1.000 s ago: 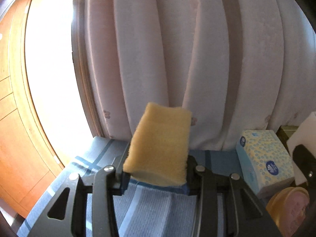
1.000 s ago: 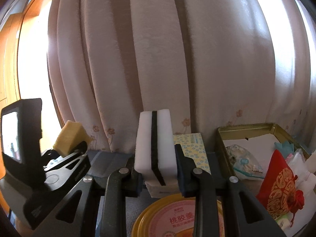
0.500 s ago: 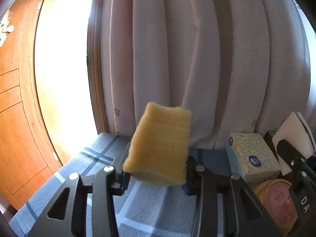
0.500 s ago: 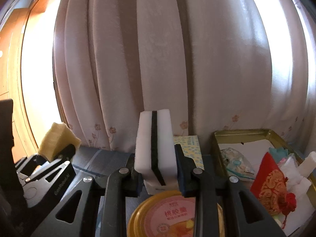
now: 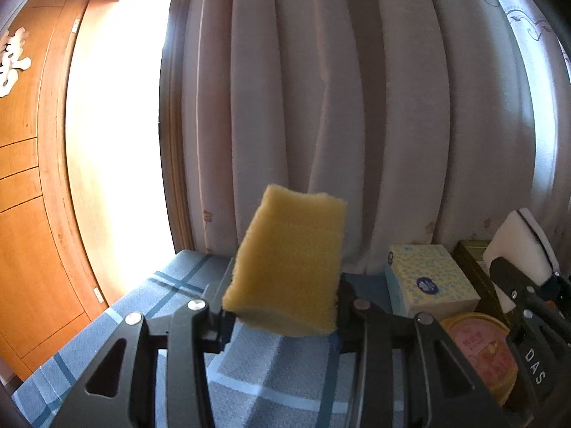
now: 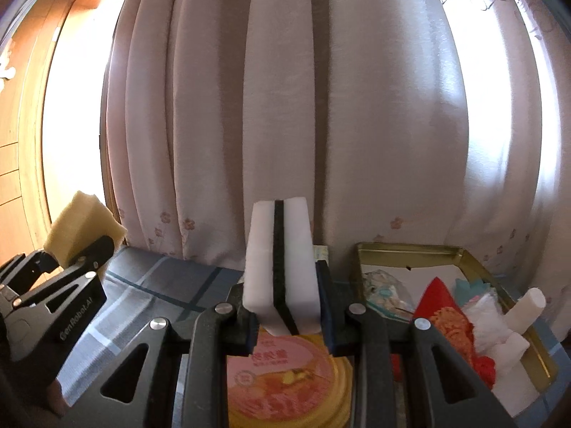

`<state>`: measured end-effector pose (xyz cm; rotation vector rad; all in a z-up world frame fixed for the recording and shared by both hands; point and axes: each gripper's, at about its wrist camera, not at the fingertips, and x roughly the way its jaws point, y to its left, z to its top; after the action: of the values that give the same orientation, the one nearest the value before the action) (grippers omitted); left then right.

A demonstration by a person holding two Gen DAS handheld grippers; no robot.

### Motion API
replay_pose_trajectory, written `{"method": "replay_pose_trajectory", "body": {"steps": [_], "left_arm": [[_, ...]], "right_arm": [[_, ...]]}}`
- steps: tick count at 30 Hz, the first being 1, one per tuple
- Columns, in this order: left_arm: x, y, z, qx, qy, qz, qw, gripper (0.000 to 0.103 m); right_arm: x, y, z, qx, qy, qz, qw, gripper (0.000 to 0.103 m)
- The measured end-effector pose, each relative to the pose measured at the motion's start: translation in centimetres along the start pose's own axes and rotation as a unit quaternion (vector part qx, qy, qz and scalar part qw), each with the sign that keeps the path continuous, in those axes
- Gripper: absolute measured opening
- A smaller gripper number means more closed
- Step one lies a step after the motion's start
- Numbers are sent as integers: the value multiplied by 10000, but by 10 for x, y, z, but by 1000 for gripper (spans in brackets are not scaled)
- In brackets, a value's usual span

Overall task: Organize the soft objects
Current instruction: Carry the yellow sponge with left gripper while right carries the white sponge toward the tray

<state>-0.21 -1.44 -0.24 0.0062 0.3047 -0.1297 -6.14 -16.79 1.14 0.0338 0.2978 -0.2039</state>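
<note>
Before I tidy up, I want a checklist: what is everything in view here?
Yellow sponge: one, held up by the left gripper.
White sponge: one, black middle layer, held by the right gripper.
Tissue box: one, pale blue, by the curtain.
Round tin: one, yellow and pink, below the white sponge.
Tray: one, gold, right, holding soft items.
Tablecloth: blue checked.
Curtain: pale pink, behind.
Left gripper, right gripper: black.
</note>
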Motion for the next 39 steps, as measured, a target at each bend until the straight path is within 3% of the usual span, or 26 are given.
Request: {"method": "replay_pose_trajectory", "body": {"steps": [20,39], "left_arm": [[-19,-42,-10,58,140,-346,9993,39],[-31,-81,-14,196,0,-532,9984,40]], "right_arm": [[-23,-35,-6,6,-220,-130,9997,30],[-30,-79,-9,236,-261,-344,9988,30]]}}
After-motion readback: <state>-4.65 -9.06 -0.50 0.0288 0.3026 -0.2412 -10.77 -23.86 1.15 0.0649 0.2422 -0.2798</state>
